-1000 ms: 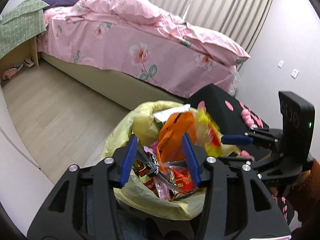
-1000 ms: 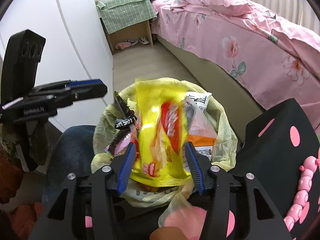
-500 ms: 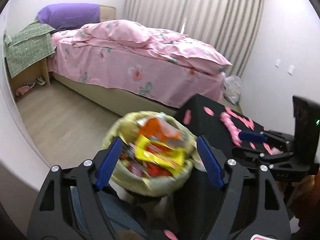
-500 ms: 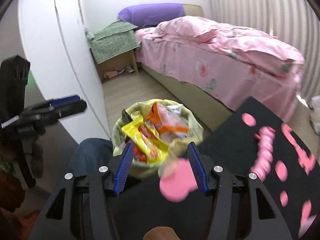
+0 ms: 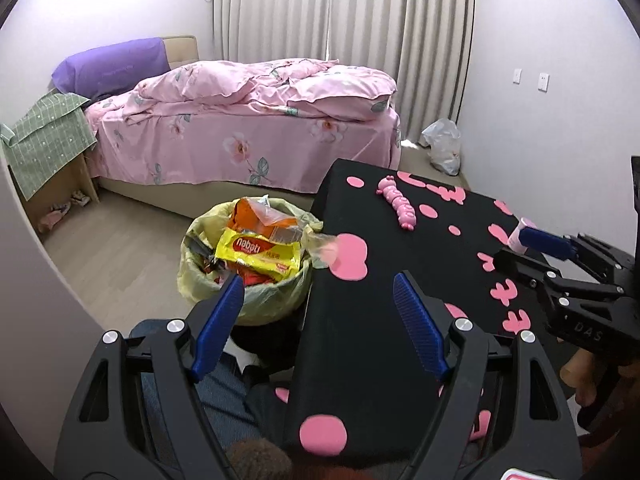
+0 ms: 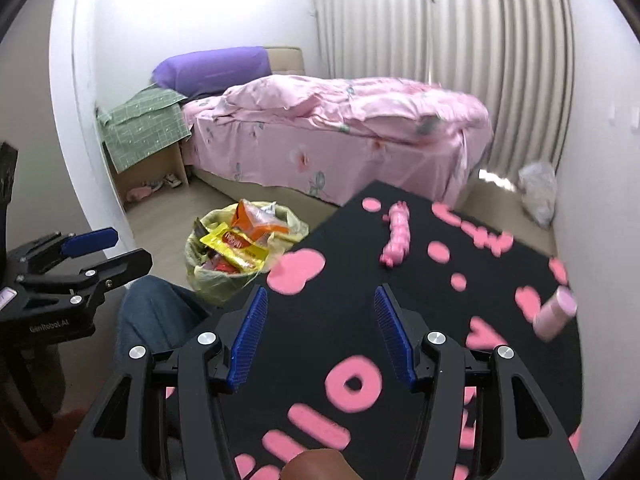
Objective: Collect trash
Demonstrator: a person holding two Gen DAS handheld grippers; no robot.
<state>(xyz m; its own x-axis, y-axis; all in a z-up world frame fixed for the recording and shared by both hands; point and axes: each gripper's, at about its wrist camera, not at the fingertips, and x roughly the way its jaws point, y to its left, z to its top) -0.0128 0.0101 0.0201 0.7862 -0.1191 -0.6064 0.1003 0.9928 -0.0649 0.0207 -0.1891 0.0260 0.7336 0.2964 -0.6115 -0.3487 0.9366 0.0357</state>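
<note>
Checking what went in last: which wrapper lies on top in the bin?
The yellow wrapper; it lies flat across the pile in the bin, while the orange one stands behind.

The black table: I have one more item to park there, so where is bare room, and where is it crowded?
Bare room on the black table lies in front of both open grippers, between the trash bin side edge and the pink caterpillar toy. The far right edge is busier: a pink bottle lies there. The bin is heaped with wrappers.
</note>
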